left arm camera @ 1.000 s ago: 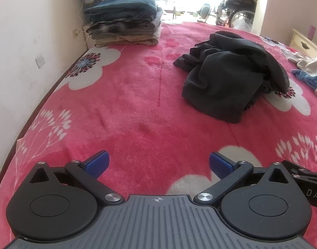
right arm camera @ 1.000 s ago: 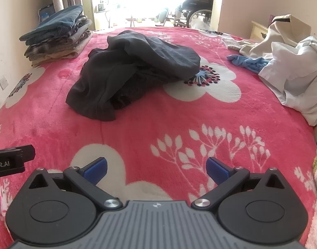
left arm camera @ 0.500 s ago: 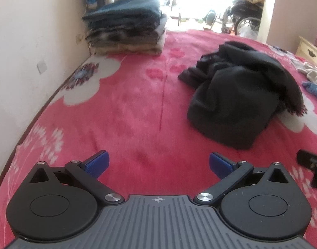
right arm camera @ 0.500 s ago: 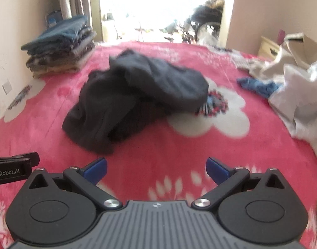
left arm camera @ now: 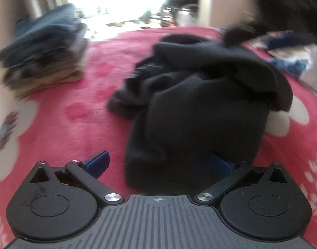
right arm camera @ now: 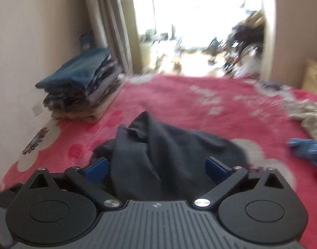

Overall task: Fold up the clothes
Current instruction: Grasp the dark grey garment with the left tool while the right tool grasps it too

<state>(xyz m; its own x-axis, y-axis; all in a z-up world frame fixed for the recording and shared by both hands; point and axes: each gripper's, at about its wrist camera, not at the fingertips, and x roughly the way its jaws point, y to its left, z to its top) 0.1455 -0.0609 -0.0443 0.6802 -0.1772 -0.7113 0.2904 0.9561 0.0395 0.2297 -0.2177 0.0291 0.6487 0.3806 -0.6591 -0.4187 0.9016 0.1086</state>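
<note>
A pink bed cover (right arm camera: 179, 108) printed with white flowers spreads across the bed. A beige wall (right arm camera: 33, 41) runs along its left edge, with a grey curtain (right arm camera: 112, 31) at the far left corner. Beyond the far edge, a bright doorway (right arm camera: 200, 16) shows blurred clutter.

One dark garment (left arm camera: 200, 108), one folded stack (right arm camera: 81, 87).

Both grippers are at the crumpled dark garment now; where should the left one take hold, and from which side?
Probably the near hem of the dark garment, coming in low from the near side. In the left wrist view that edge hangs as a smooth flap reaching between the open fingers of the left gripper, while the far part is bunched in folds. The right gripper, also open, faces a raised ridge.
</note>
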